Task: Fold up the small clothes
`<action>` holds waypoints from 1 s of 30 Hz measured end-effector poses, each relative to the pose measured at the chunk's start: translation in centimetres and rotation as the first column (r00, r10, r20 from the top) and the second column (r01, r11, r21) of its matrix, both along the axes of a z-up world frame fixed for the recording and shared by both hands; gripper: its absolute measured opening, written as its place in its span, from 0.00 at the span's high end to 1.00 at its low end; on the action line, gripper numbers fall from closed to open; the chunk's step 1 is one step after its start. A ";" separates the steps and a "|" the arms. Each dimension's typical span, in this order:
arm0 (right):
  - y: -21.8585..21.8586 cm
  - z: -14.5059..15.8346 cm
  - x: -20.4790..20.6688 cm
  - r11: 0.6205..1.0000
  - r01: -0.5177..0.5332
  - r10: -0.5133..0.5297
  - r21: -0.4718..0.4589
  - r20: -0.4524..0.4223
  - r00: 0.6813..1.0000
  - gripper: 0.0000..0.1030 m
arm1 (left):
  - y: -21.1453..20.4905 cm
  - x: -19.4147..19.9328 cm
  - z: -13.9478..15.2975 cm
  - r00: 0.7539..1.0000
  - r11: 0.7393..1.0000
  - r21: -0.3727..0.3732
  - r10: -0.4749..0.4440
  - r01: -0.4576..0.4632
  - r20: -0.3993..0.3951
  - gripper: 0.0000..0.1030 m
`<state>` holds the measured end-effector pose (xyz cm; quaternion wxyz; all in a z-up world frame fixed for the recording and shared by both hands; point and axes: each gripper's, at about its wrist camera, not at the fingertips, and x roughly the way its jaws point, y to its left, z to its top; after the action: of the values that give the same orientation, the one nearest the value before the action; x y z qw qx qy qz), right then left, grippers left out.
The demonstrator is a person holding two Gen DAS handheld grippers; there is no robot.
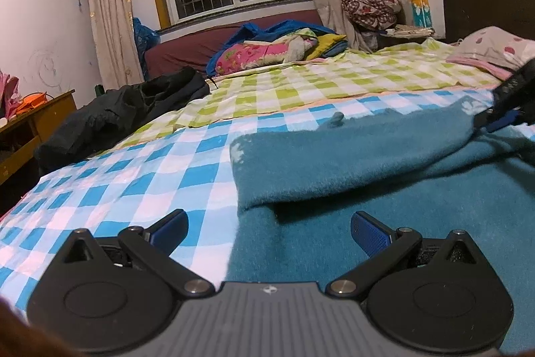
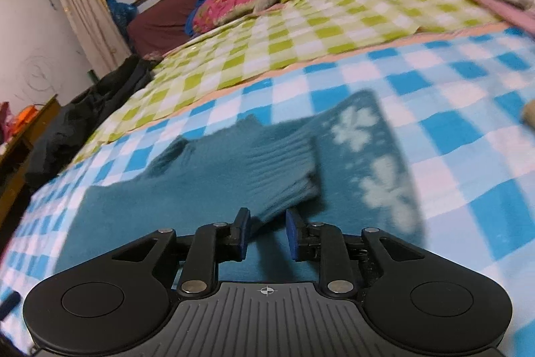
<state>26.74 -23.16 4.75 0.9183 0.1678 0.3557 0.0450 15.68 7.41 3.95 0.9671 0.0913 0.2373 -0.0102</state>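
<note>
A teal fuzzy sweater (image 1: 367, 156) with white flower marks lies flat on the blue-checked sheet (image 1: 133, 183). One sleeve is folded across the body; its ribbed cuff (image 2: 284, 169) ends right at my right gripper (image 2: 266, 219). The right jaws stand a little apart, with the cuff's corner loose between them and the pads not pressing on it. In the left wrist view the right gripper (image 1: 501, 119) shows at the right edge, by the sleeve's end. My left gripper (image 1: 269, 223) is open wide and holds nothing, low over the sweater's left edge.
A green-checked sheet (image 1: 301, 79) covers the far half of the bed. Black clothes (image 1: 127, 109) lie at its left edge, a colourful bedding pile (image 1: 267, 52) under the window, and a pillow (image 1: 495, 49) at the far right. A wooden desk (image 1: 40, 119) stands left of the bed.
</note>
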 end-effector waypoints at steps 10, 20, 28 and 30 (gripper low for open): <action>0.5 0.9 1.3 0.999 -0.019 0.022 -0.049 0.065 0.998 0.75 | -0.9 5.6 1.7 0.999 1.000 -0.010 0.022 -0.022 0.049 0.00; 0.9 -1.8 3.4 0.995 -0.043 0.044 -0.095 0.007 0.999 0.79 | 1.4 10.6 -2.0 0.982 0.989 -0.066 0.121 -0.131 -0.143 0.00; 0.7 -0.6 1.5 0.994 -0.053 0.055 -0.097 0.015 0.998 0.77 | 1.4 8.5 -0.6 0.987 0.992 -0.041 0.117 -0.122 -0.109 0.00; 0.6 0.0 0.5 0.993 -0.062 0.064 -0.102 0.015 0.998 0.77 | 1.6 7.7 -0.2 0.988 0.992 -0.046 0.112 -0.117 -0.102 0.00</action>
<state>27.27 -22.61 4.78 0.9270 0.1093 0.3543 0.0575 23.39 9.03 3.80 0.9551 0.0516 0.2896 0.0347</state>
